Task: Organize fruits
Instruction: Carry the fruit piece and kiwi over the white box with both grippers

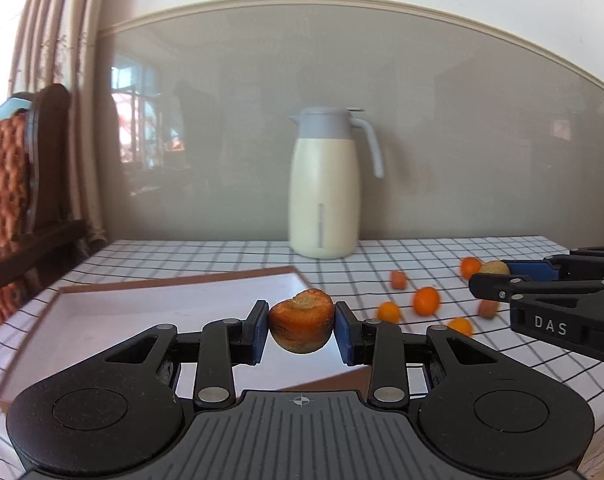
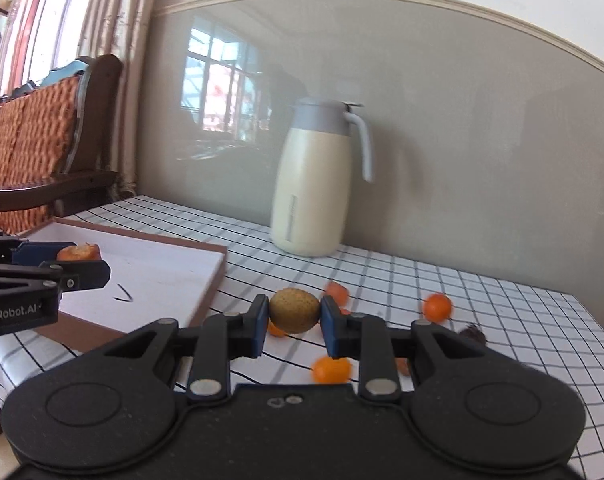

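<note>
White letters "DAS" stood on the side of the black plastic right gripper (image 1: 498,270), at about three o'clock in the left wrist view. In the right wrist view, "enRobot.AI", its start cut off, stood on the black left gripper (image 2: 81,254) at nine o'clock.

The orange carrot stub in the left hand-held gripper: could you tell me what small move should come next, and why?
Probably lower the orange carrot stub onto the white brown-rimmed tray and release: the left hand-held gripper holds it clamped above the tray, which looks bare beneath it.
</note>
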A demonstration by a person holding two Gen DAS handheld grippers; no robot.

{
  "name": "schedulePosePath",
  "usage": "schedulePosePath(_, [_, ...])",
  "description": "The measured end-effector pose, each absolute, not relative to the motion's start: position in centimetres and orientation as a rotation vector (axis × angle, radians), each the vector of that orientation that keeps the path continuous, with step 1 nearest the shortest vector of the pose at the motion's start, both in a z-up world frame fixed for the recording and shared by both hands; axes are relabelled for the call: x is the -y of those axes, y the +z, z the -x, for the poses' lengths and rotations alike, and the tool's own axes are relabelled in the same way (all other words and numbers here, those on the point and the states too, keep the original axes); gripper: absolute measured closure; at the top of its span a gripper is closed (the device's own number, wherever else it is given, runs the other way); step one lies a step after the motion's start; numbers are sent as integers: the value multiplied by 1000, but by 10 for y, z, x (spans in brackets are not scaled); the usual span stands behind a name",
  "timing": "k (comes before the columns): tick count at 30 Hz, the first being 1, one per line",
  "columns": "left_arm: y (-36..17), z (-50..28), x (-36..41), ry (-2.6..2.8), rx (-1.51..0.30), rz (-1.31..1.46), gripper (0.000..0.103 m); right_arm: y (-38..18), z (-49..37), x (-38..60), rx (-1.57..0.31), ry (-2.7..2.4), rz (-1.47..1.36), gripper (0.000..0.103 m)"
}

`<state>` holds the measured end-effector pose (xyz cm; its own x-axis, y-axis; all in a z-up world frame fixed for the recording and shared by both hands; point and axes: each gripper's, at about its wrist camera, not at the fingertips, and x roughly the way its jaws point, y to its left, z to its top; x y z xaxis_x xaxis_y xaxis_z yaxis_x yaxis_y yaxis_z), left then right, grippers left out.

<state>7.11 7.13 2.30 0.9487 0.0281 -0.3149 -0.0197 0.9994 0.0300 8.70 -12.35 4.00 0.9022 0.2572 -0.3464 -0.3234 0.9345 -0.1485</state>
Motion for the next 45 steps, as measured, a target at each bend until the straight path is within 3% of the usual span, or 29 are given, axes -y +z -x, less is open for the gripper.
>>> schedulePosePath(19, [27, -79, -205, 296, -330, 33, 68, 51, -130, 29, -296, 459, 173, 84])
schedulePosePath(45, [17, -141, -258, 367, -400, 72, 68, 36, -207, 4, -427, 479, 152, 84])
